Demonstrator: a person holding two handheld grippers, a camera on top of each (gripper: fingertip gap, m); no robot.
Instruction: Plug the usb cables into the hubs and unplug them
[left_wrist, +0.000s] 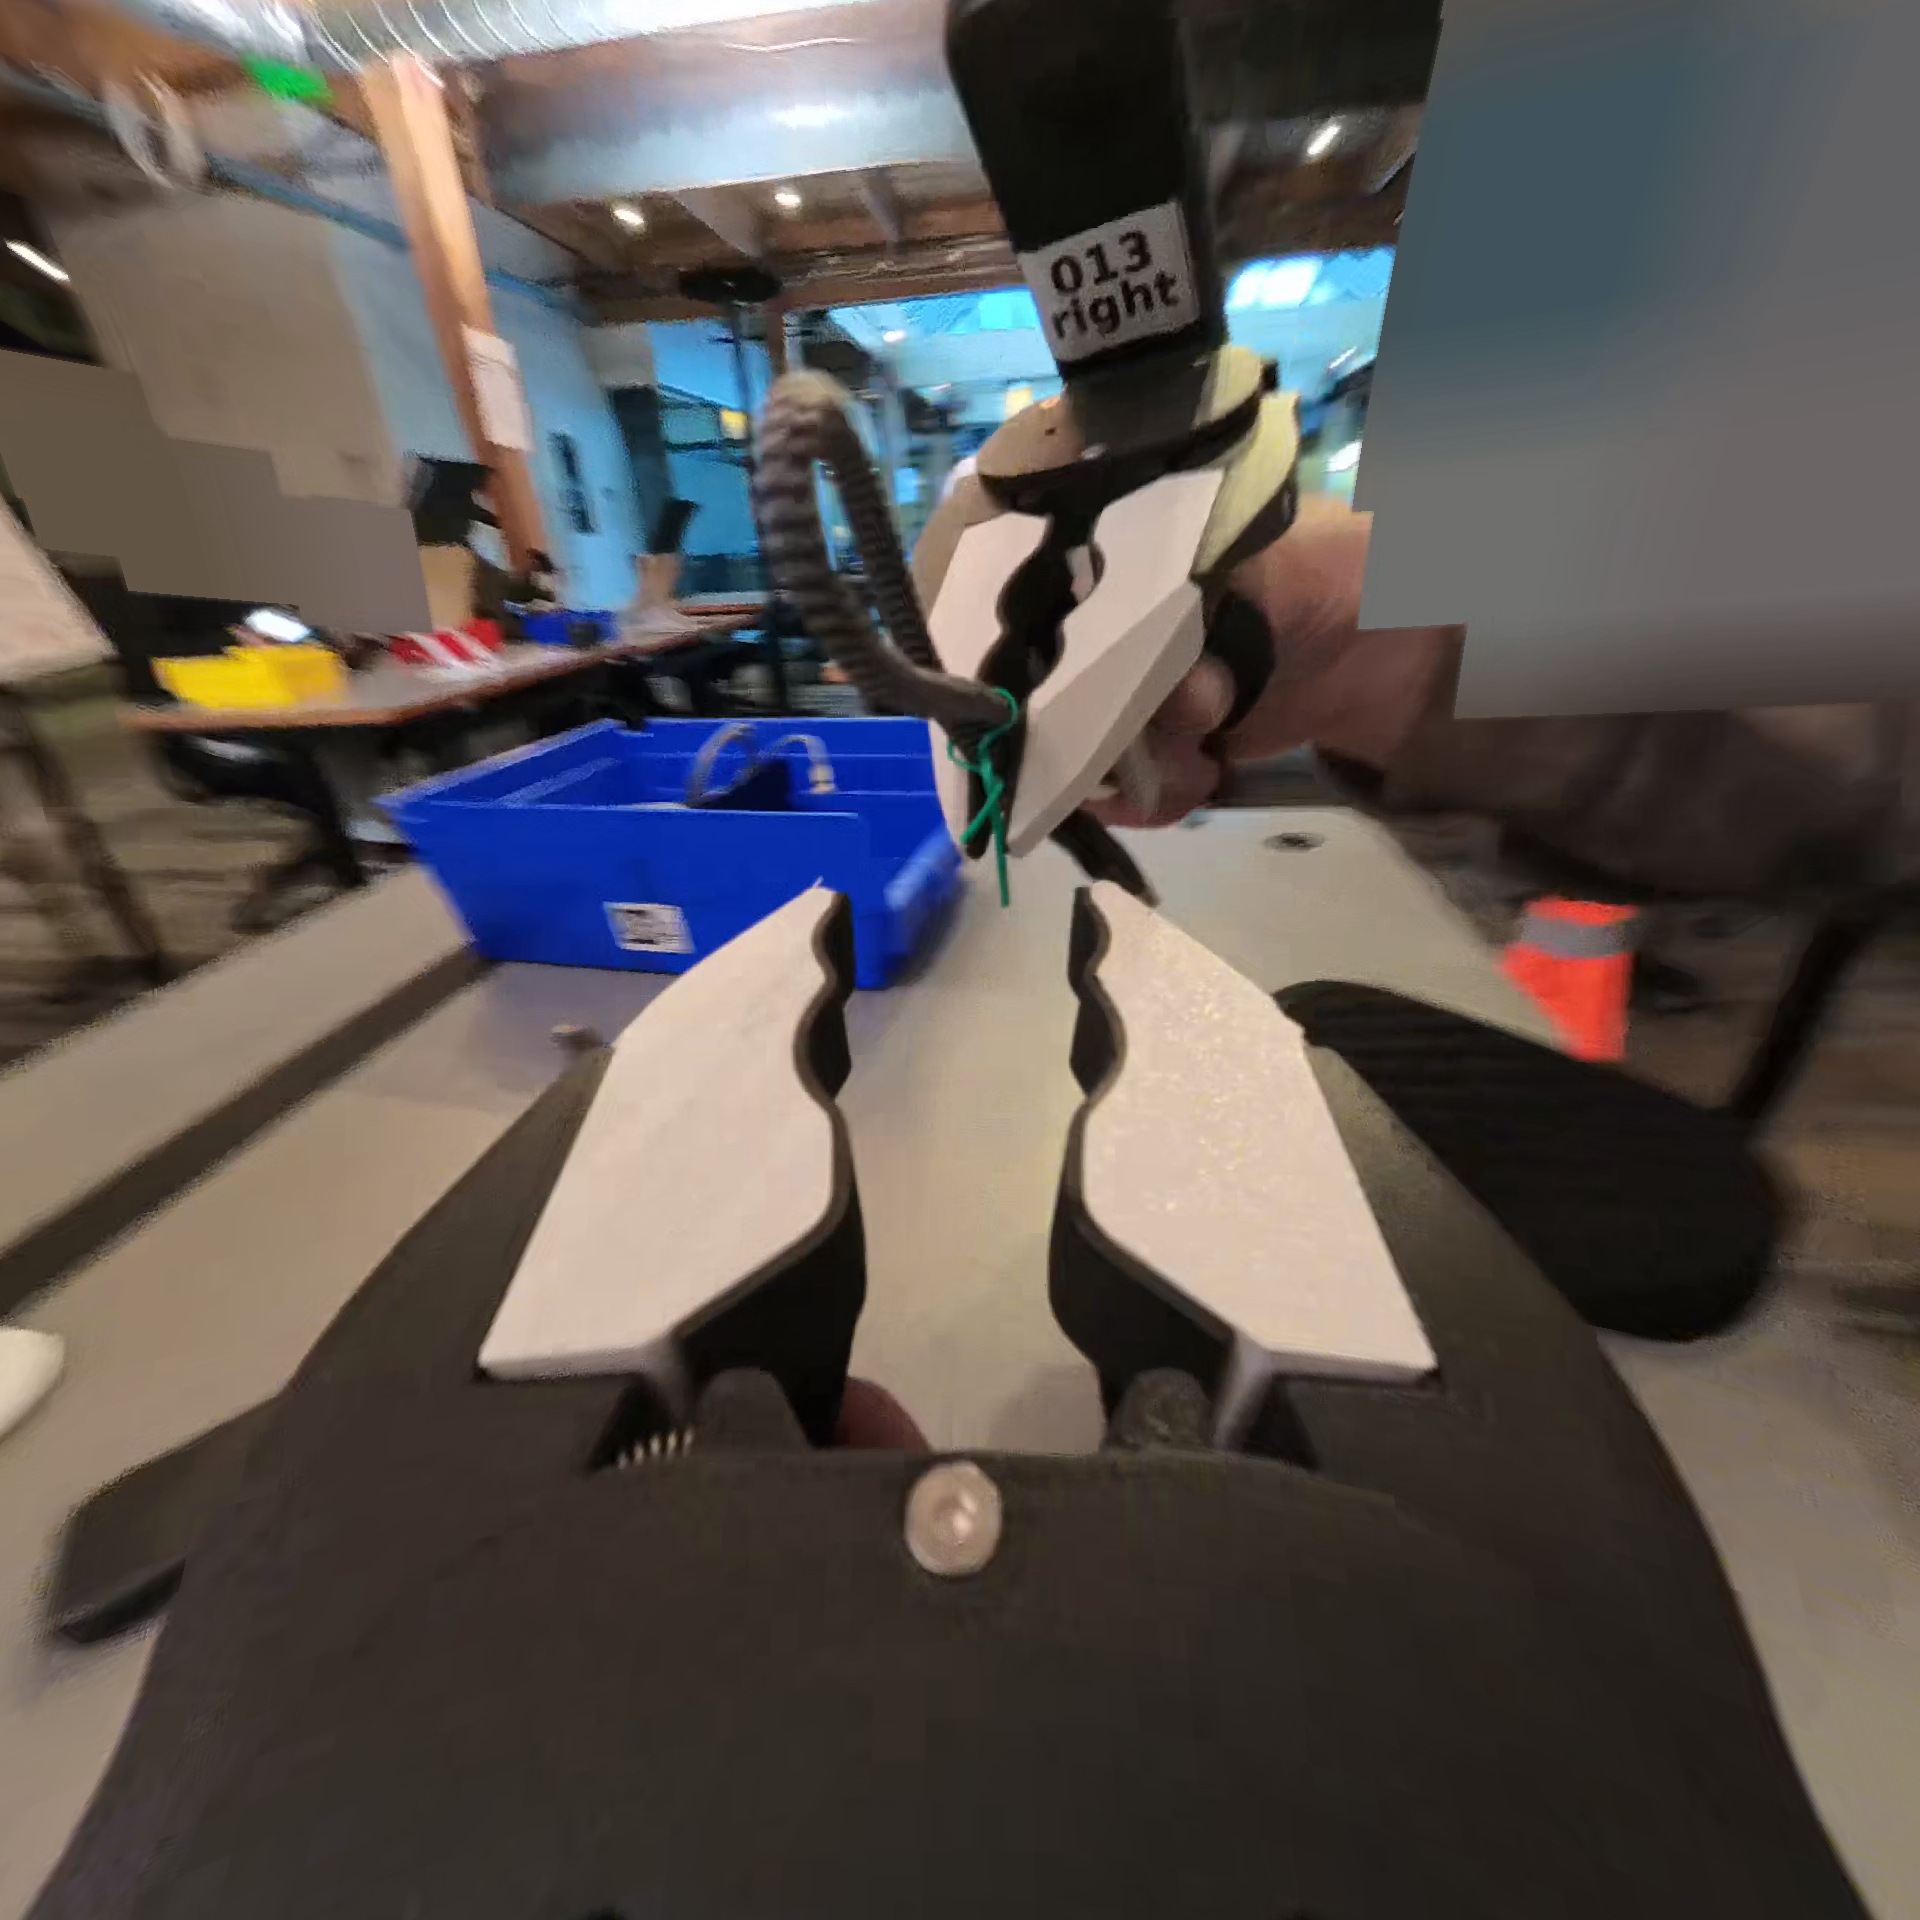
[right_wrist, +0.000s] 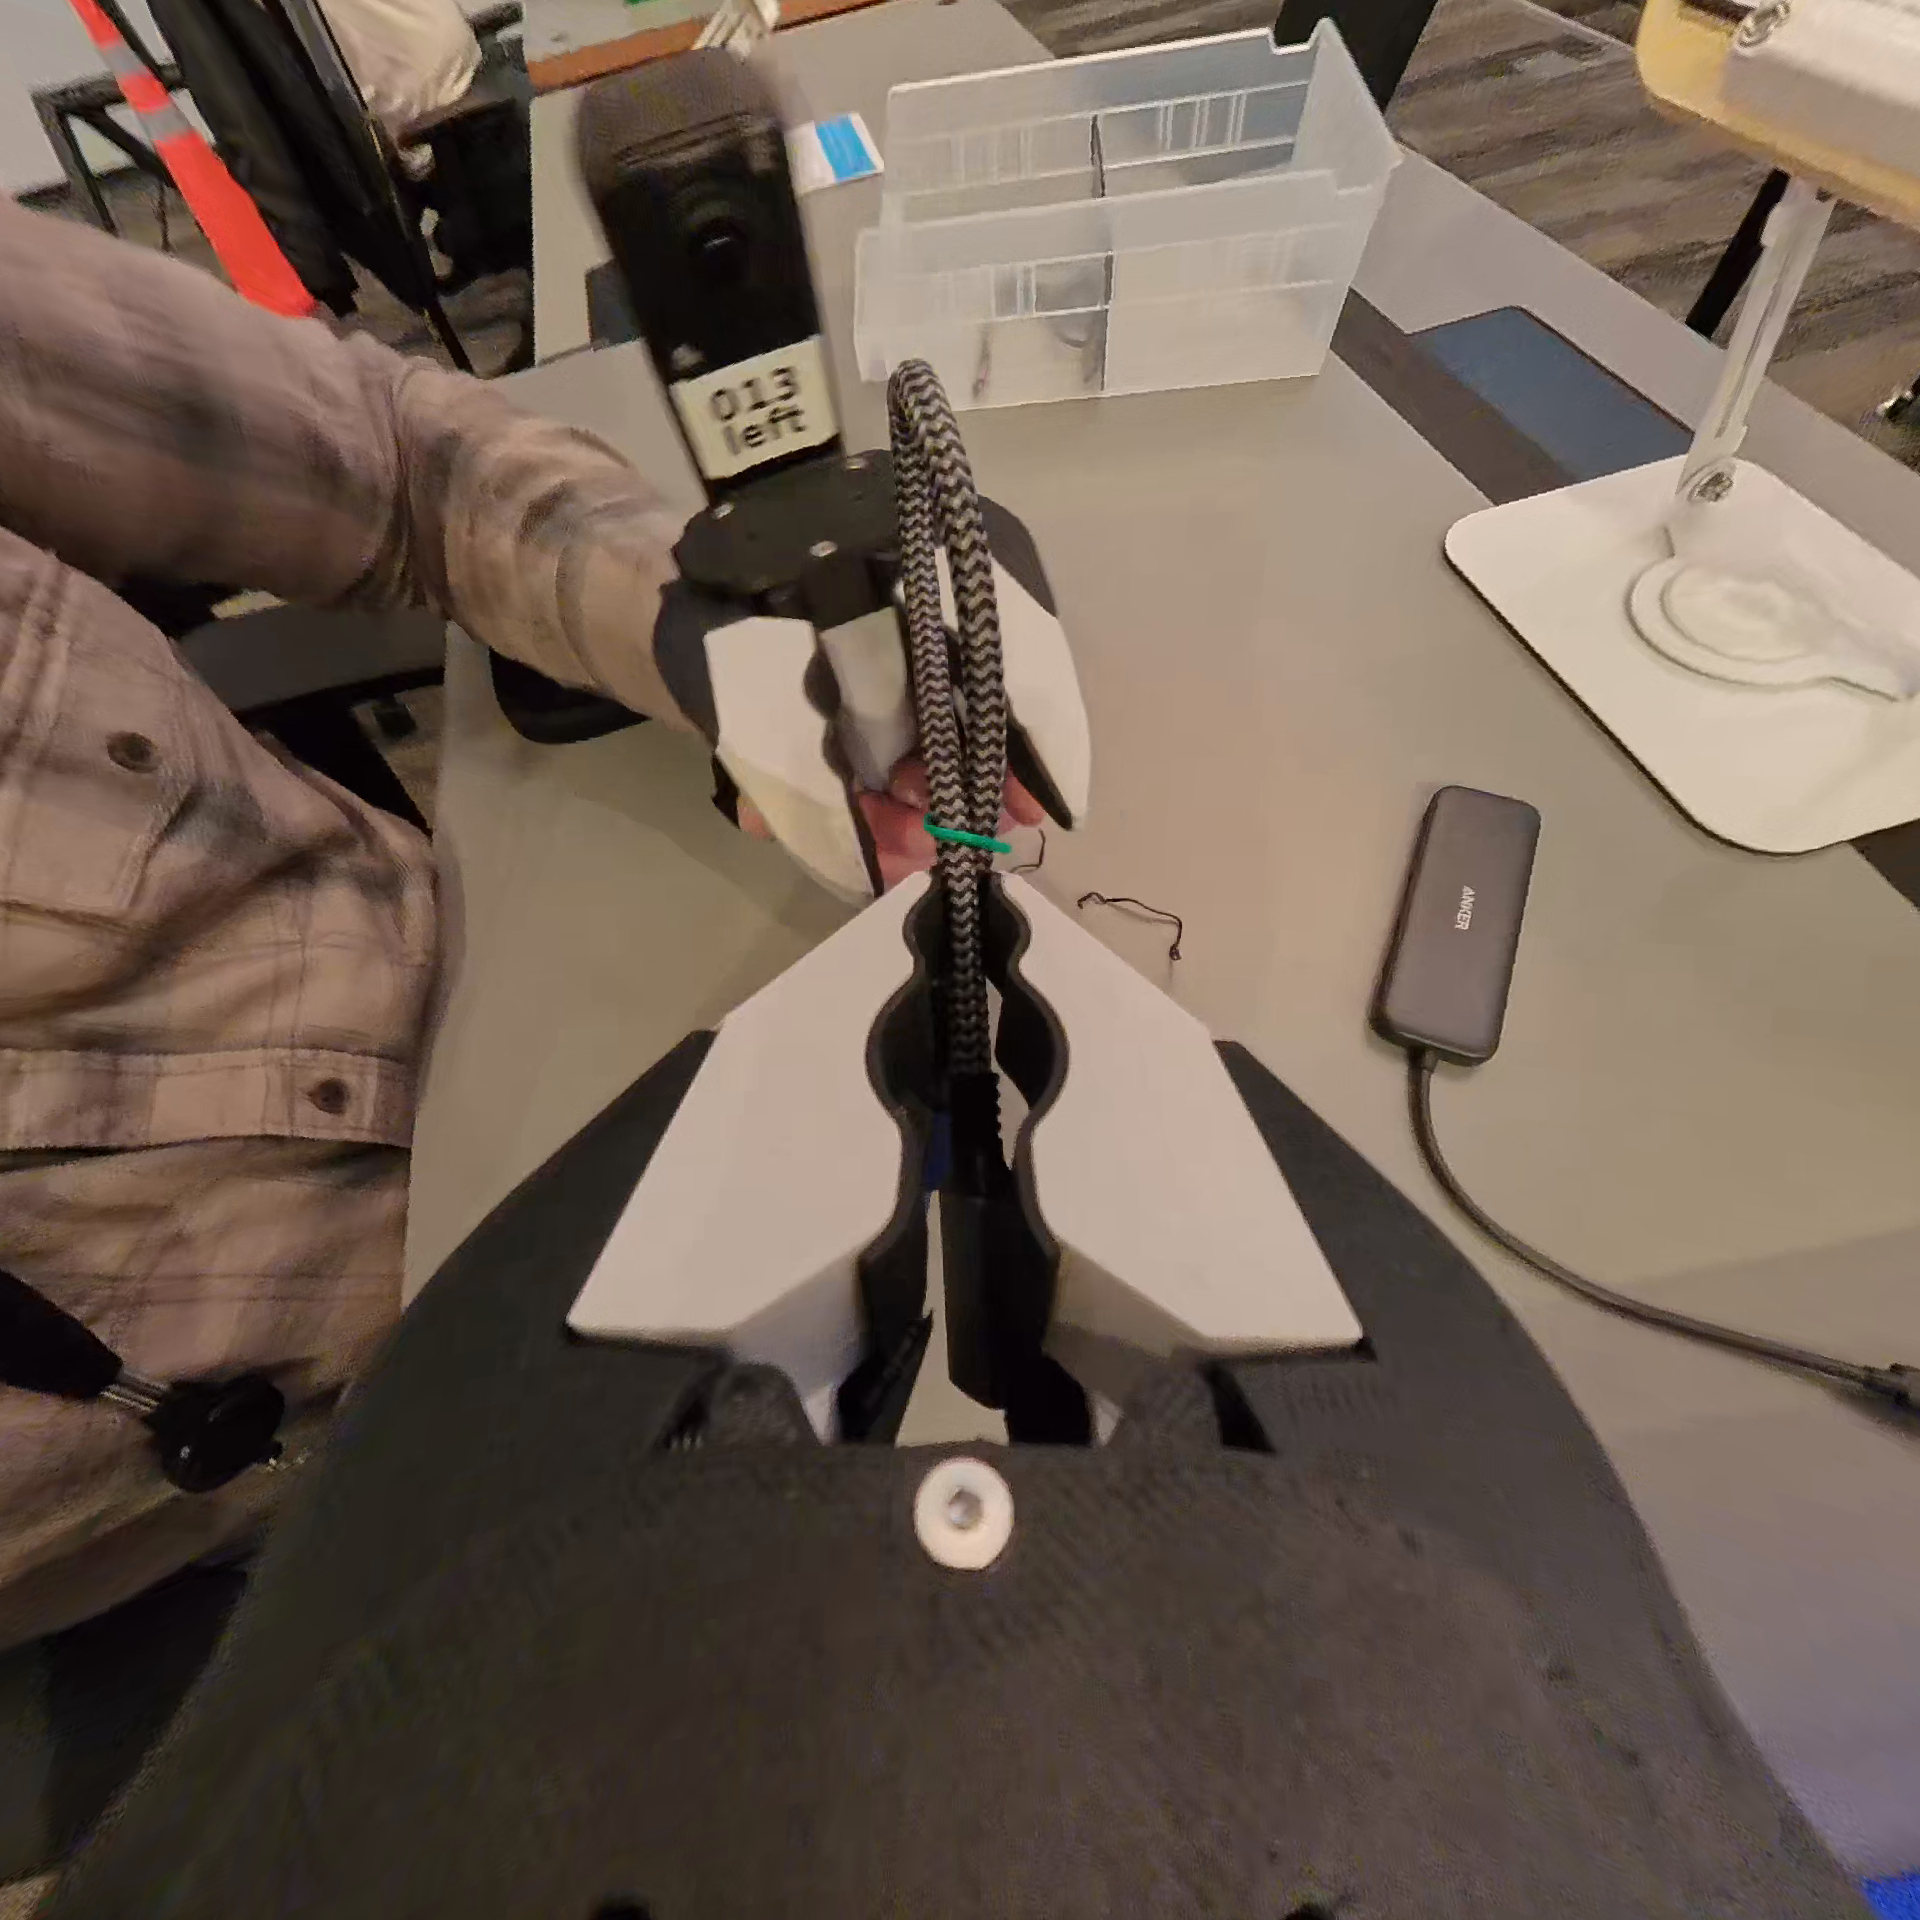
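Right tongs (right_wrist: 961, 883) clamp a braided black-and-grey usb cable (right_wrist: 951, 644), looped and bound by a green tie (right_wrist: 966, 836); left tongs (left_wrist: 961, 904) gape empty.

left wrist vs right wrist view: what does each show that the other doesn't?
Left wrist only: blue bin, orange cone.
Right wrist only: dark hub lying on the table, clear organizer, white stand base.
Both: the braided cable bundled by a green tie, clamped in the right claw; the left claw open, empty.
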